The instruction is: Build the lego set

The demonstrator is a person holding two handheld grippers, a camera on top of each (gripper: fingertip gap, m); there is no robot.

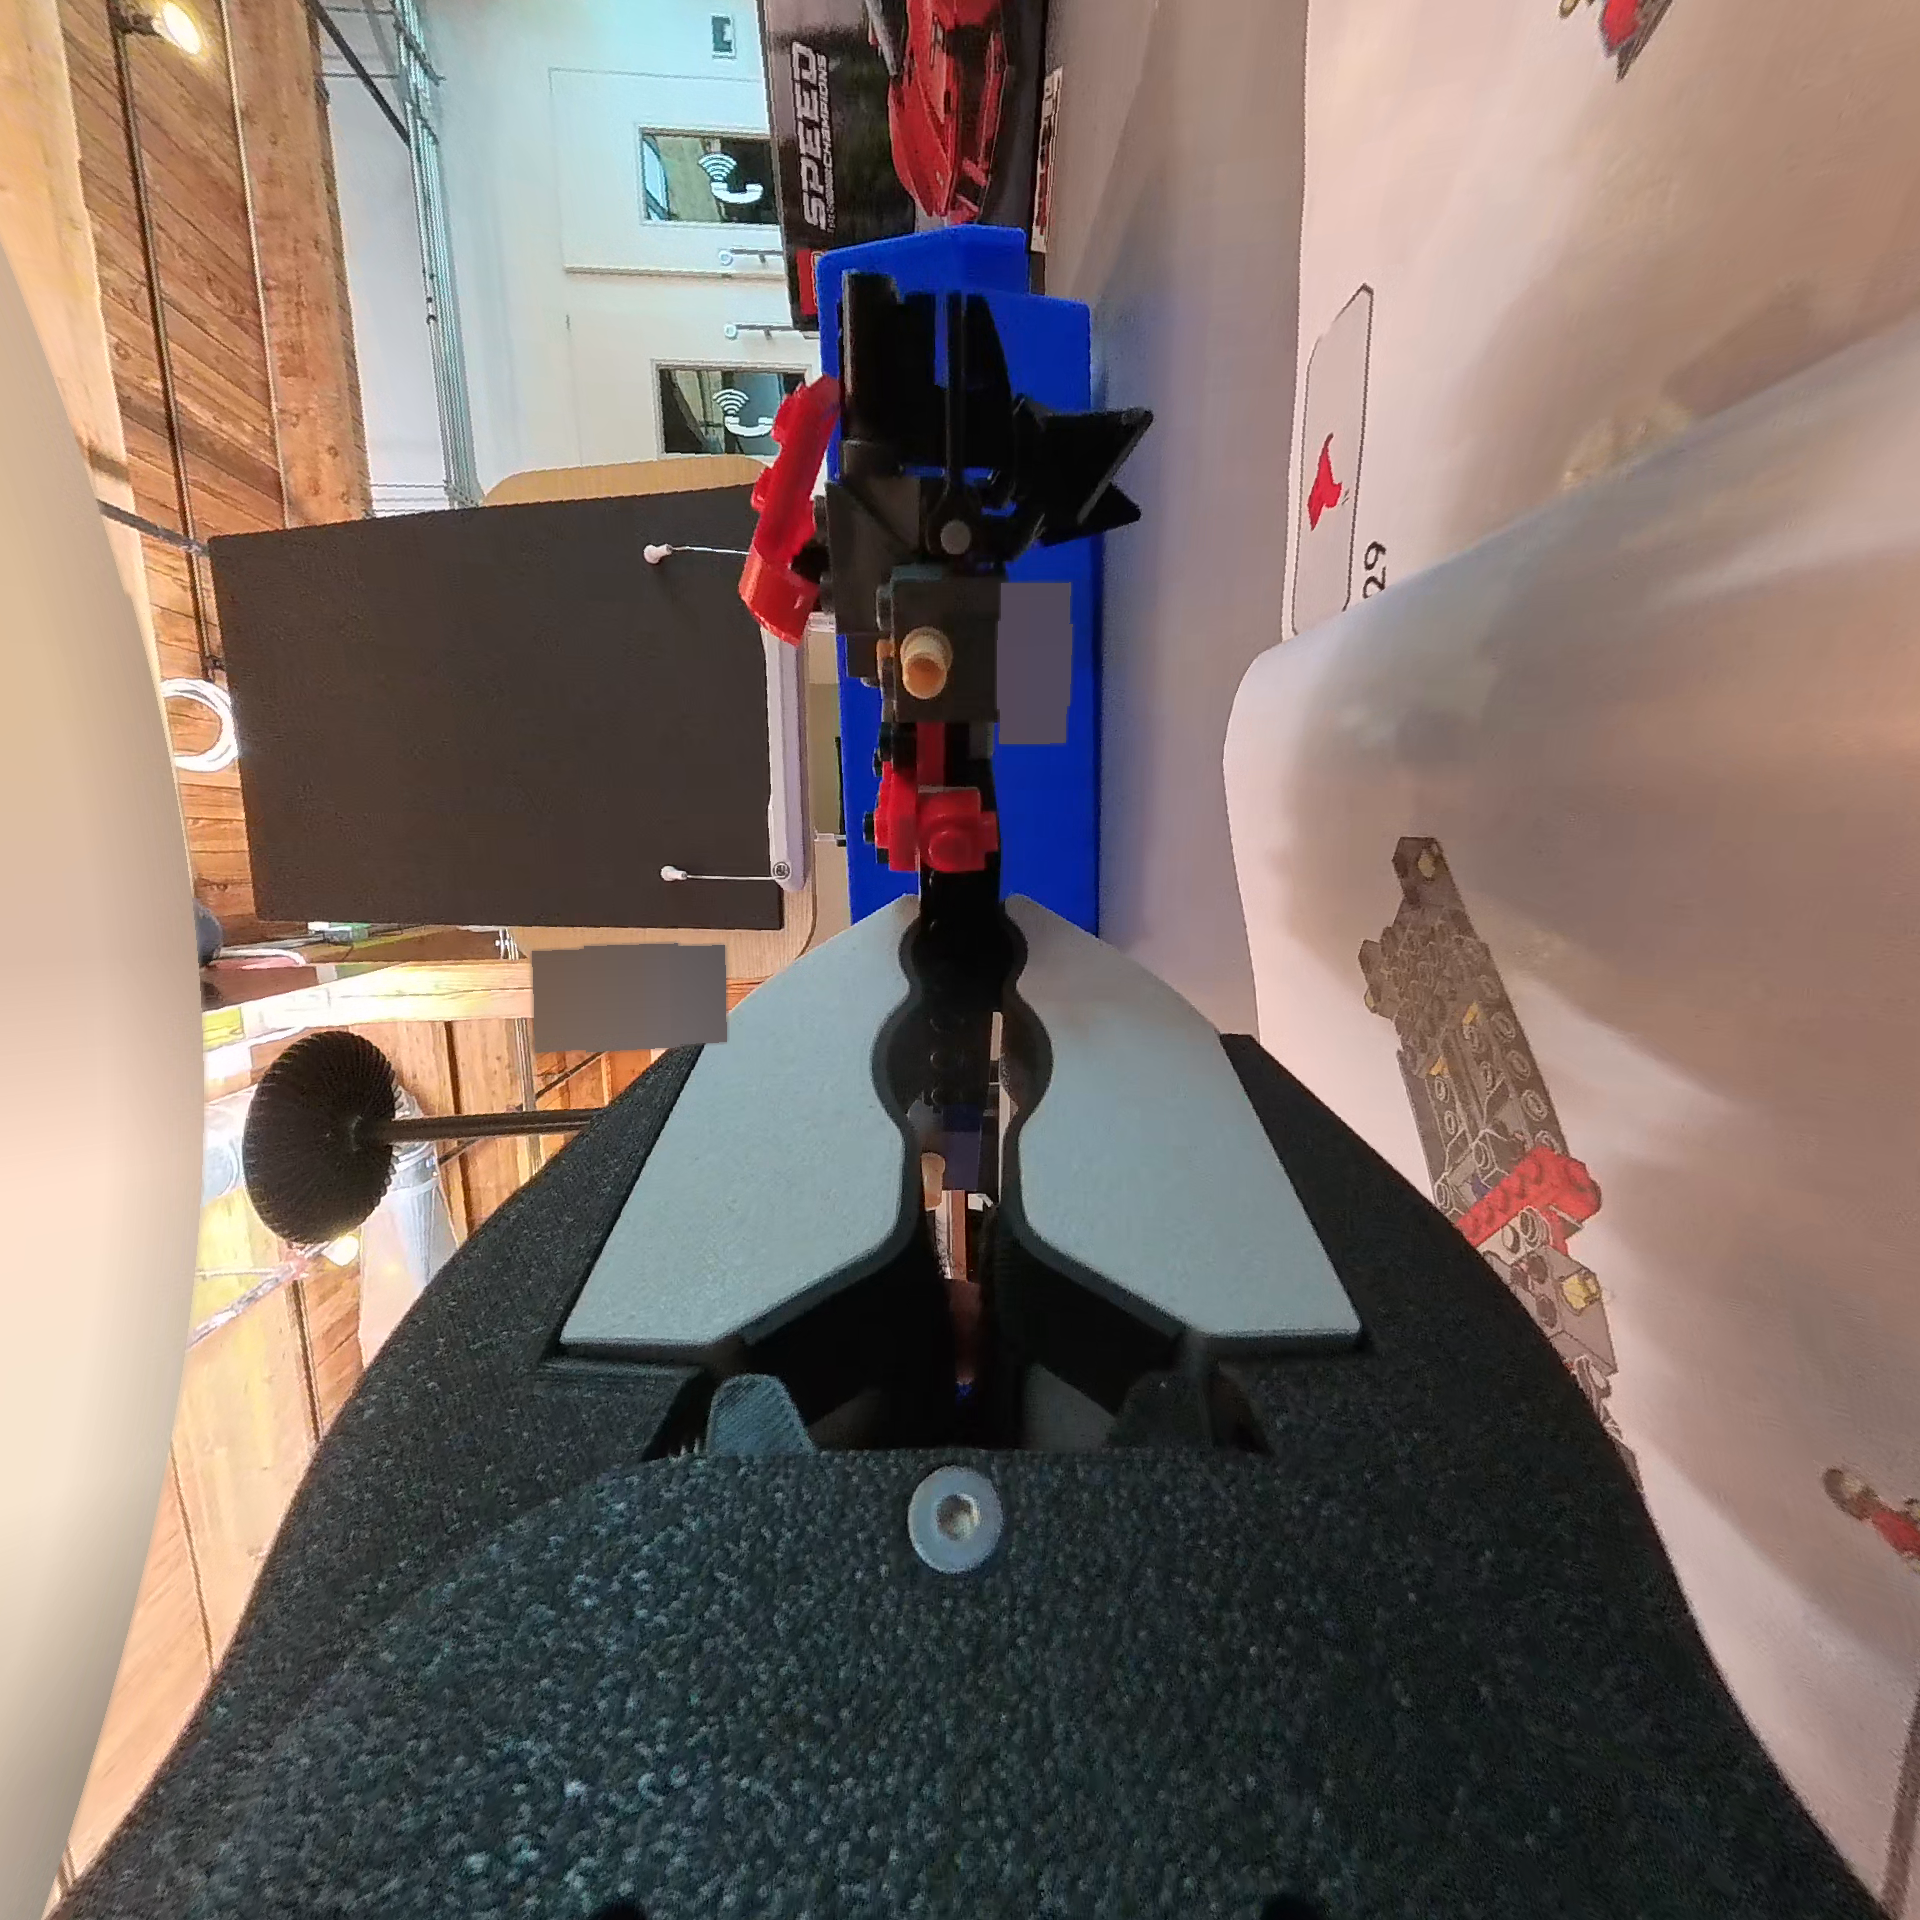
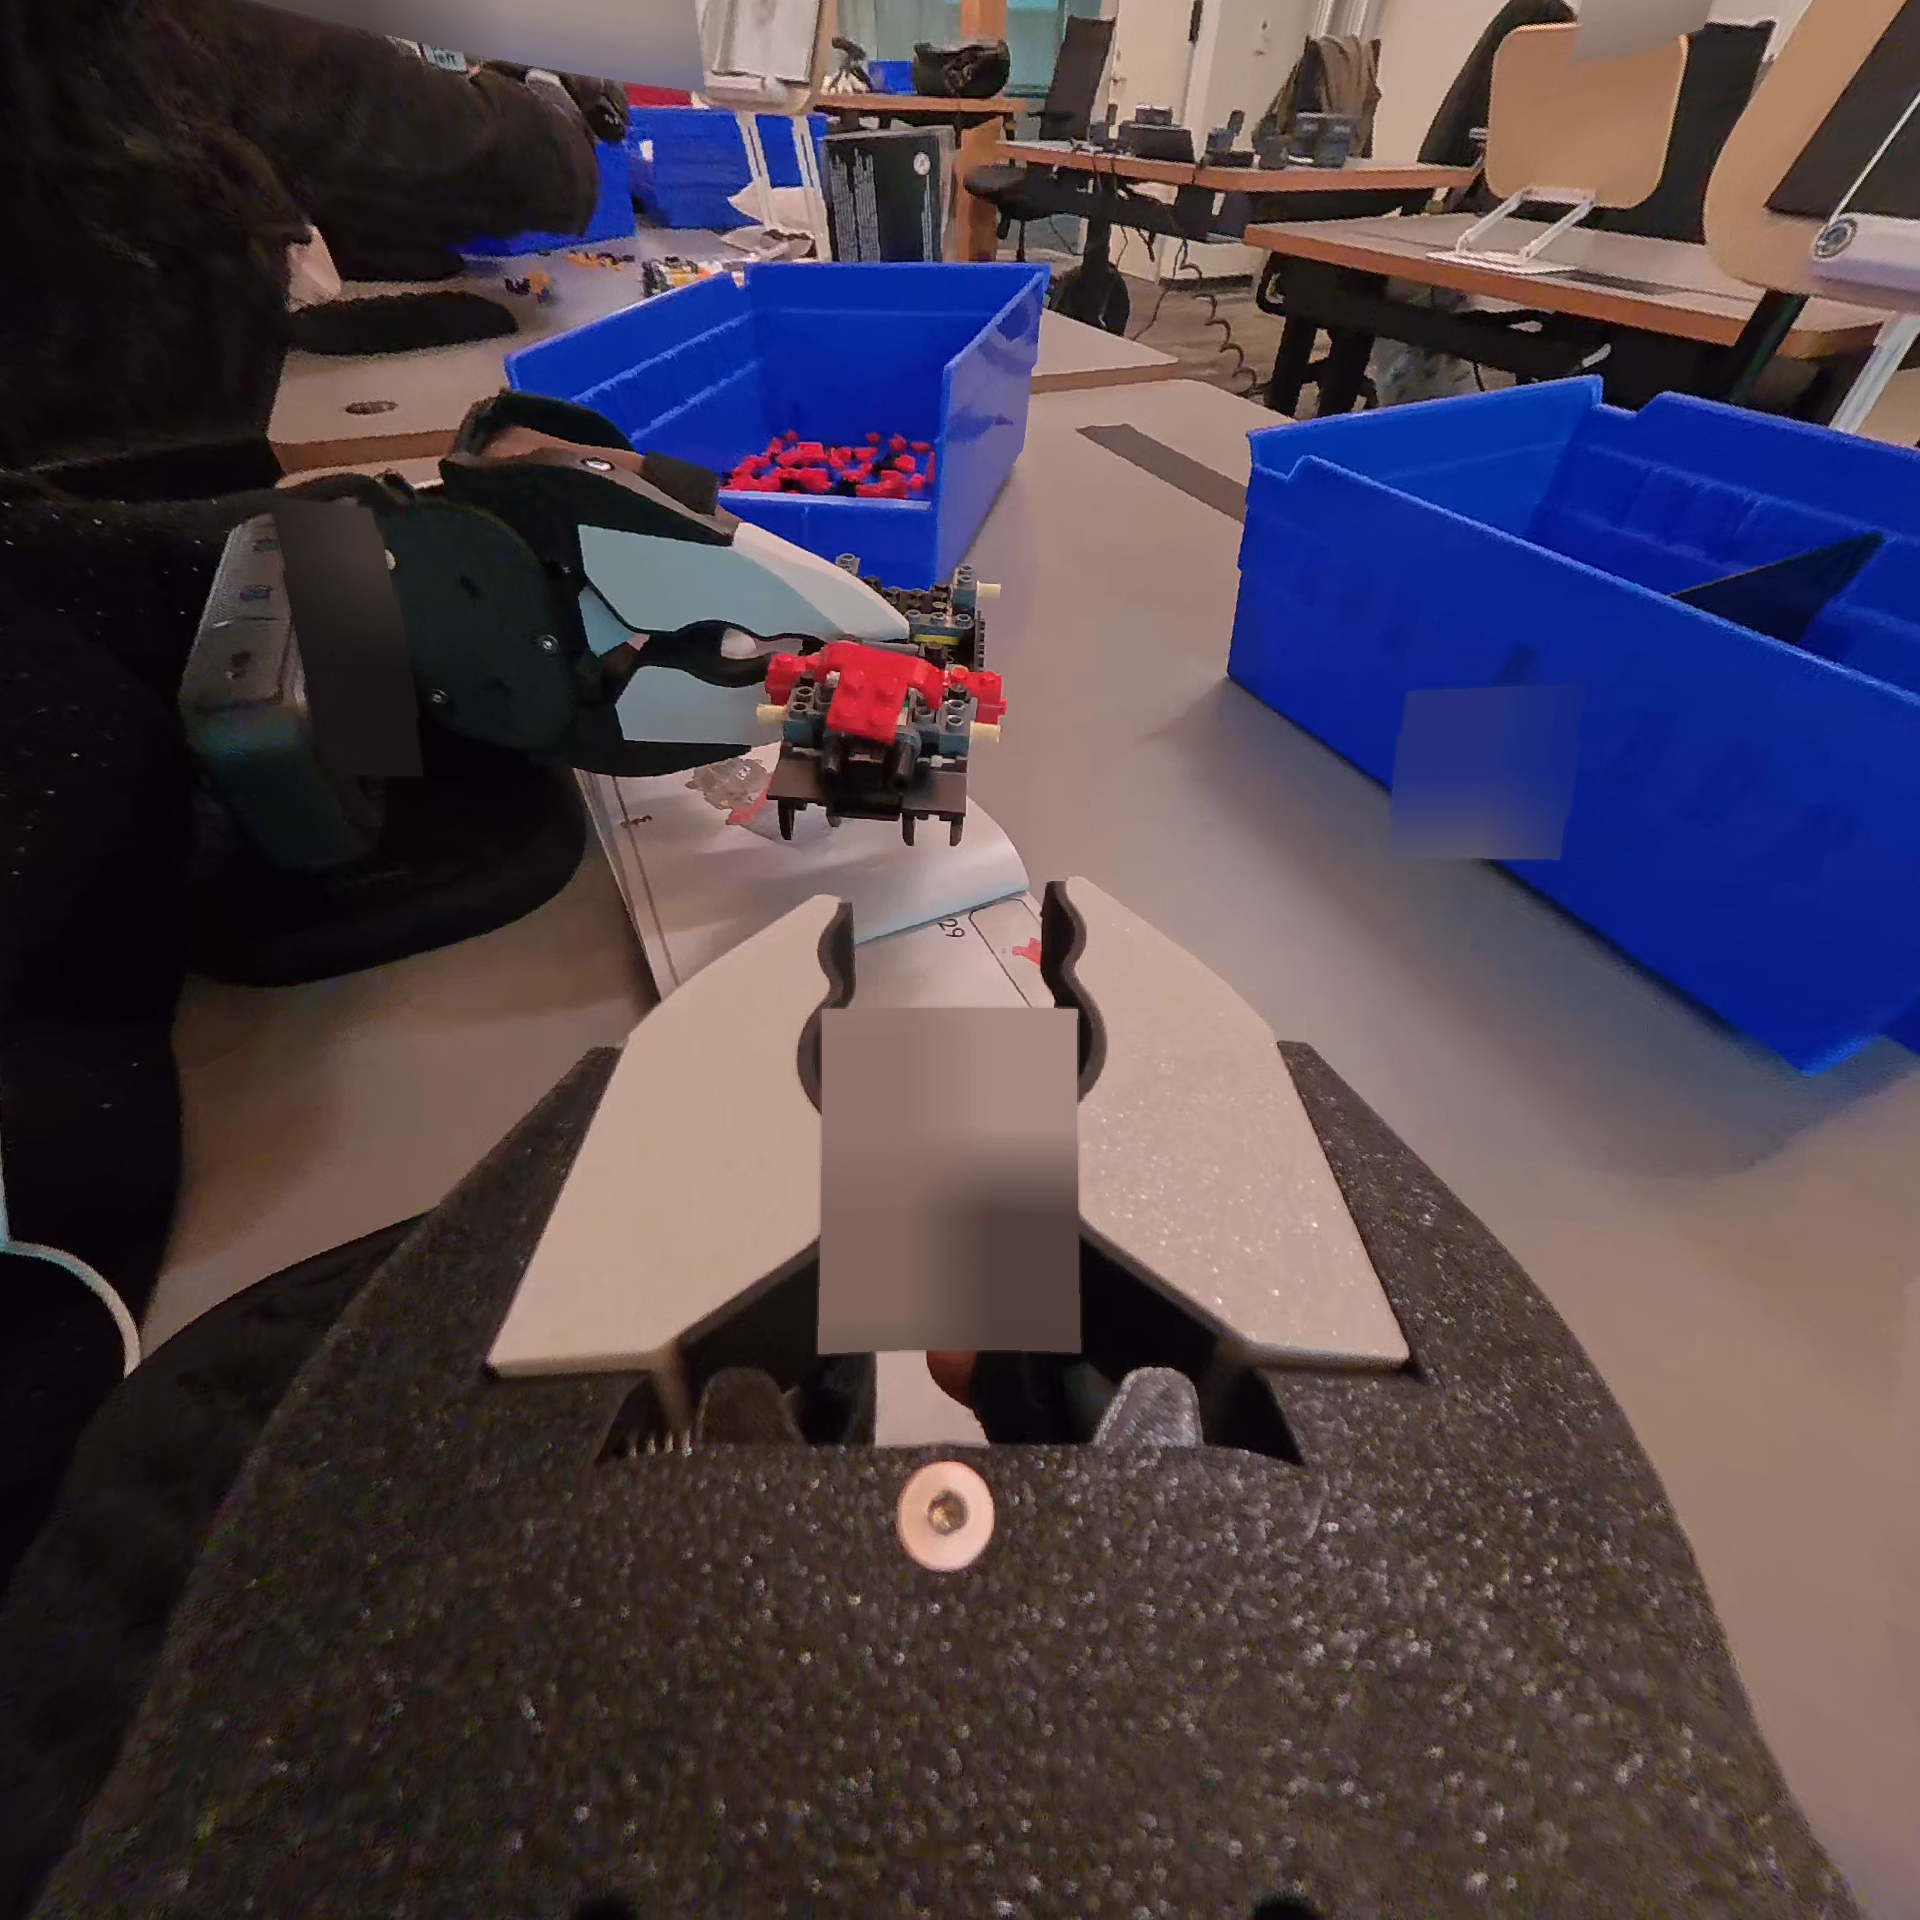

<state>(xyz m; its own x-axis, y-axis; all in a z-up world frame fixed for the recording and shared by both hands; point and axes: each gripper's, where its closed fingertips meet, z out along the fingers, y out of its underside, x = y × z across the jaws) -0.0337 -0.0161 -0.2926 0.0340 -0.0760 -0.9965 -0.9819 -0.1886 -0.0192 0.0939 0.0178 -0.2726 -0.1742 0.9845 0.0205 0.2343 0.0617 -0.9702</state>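
My left gripper is shut on the partly built lego car, a black, red and grey chassis that sticks out past the fingertips. In the right wrist view the same gripper holds the car in the air, tilted on its side, above the open instruction booklet. My right gripper is open and empty, low over the grey table, just in front of the booklet and short of the car.
A blue bin with several red and black lego pieces stands behind the car. A second blue bin stands at the right. A person's dark sleeve fills the left. The lego box stands behind the near bin. The grippers' ends are close to 15 cm from one another.
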